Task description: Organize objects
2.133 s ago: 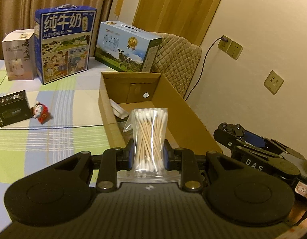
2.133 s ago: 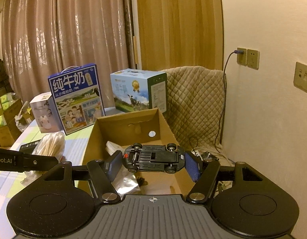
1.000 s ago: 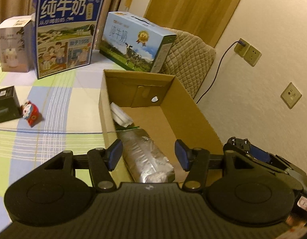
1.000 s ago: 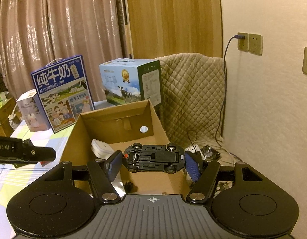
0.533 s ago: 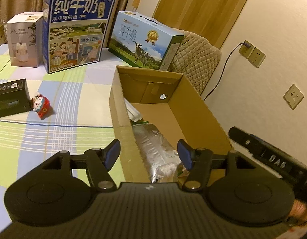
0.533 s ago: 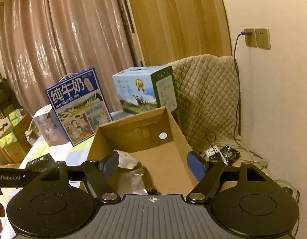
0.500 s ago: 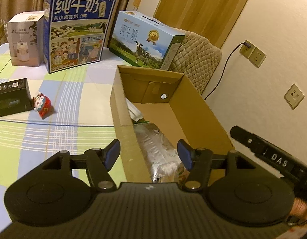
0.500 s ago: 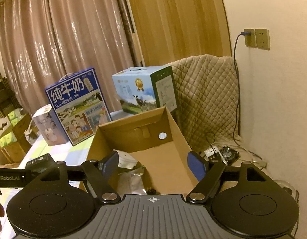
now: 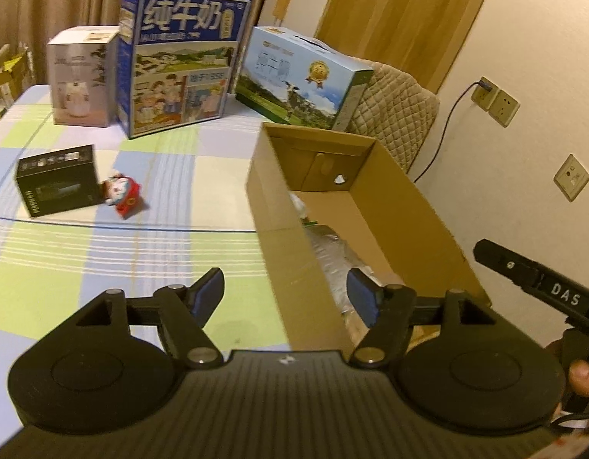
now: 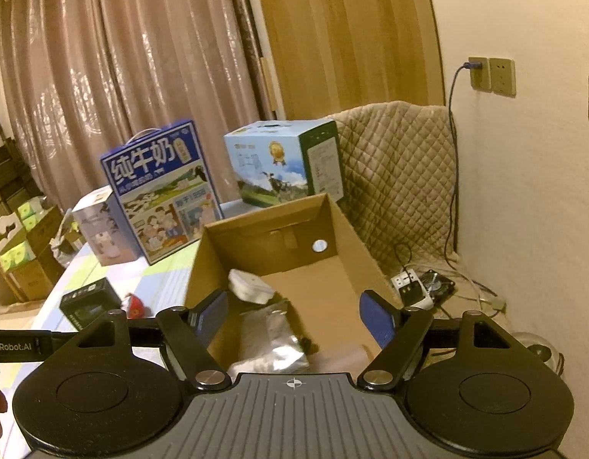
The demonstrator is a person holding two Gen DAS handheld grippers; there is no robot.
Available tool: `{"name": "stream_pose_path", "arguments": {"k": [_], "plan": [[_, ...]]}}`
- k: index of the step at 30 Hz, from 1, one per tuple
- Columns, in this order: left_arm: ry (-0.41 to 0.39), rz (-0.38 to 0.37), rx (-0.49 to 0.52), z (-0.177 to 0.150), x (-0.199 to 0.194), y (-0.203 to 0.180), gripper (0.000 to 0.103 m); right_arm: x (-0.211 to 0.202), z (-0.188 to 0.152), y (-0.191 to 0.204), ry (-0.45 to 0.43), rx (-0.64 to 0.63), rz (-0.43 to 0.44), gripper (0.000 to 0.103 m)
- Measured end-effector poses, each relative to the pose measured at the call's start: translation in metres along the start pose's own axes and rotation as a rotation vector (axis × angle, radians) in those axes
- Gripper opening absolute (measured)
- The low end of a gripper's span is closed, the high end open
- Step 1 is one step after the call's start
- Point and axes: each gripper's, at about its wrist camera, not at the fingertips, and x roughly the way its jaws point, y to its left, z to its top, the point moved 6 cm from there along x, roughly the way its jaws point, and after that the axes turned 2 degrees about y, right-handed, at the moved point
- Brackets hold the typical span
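An open cardboard box (image 9: 409, 199) (image 10: 263, 237) stands on the checked tablecloth (image 9: 103, 267). Inside lie a silver foil bag (image 9: 332, 260) (image 10: 271, 340) and a white item (image 10: 248, 287). My left gripper (image 9: 284, 292) hovers above the box's near left wall; its jaws are opening with nothing between them. My right gripper (image 10: 294, 315) is open and empty above the box's near end. A small black box (image 9: 57, 179) (image 10: 84, 306) and a red toy figure (image 9: 122, 195) (image 10: 135, 306) lie on the table left of the cardboard box.
Two milk cartons (image 9: 179, 61) (image 9: 298, 80) and a white box (image 9: 80, 76) stand at the table's back. A quilted chair (image 10: 397, 176) is behind the cardboard box. A power strip (image 10: 412, 287) lies on the floor at right. A person's finger (image 9: 581, 375) shows at the right edge.
The left gripper let go of a cotton swab bag, the right a black toy car; both are now empty. The left gripper has shifted left over the box wall and spread wider.
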Motion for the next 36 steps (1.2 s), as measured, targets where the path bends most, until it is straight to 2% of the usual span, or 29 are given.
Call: {"name": "stream_pose_path", "arguments": {"k": [9, 19, 28, 36], "plan": [[-0.038, 0.089, 0.003, -0.014, -0.044, 0.048, 0.075, -0.013, -0.01, 0.046, 0.015, -0.04, 0.044, 0.073], [-0.077, 0.172, -0.011, -0.023, -0.088, 0.103, 0.092, -0.021, -0.015, 0.101, 0.02, -0.118, 0.107, 0.073], [-0.108, 0.225, -0.032, -0.026, -0.116, 0.137, 0.1, -0.02, -0.021, 0.145, 0.027, -0.183, 0.157, 0.073], [-0.121, 0.269, -0.038, -0.03, -0.127, 0.163, 0.102, -0.011, -0.029, 0.172, 0.044, -0.228, 0.19, 0.073]]}}
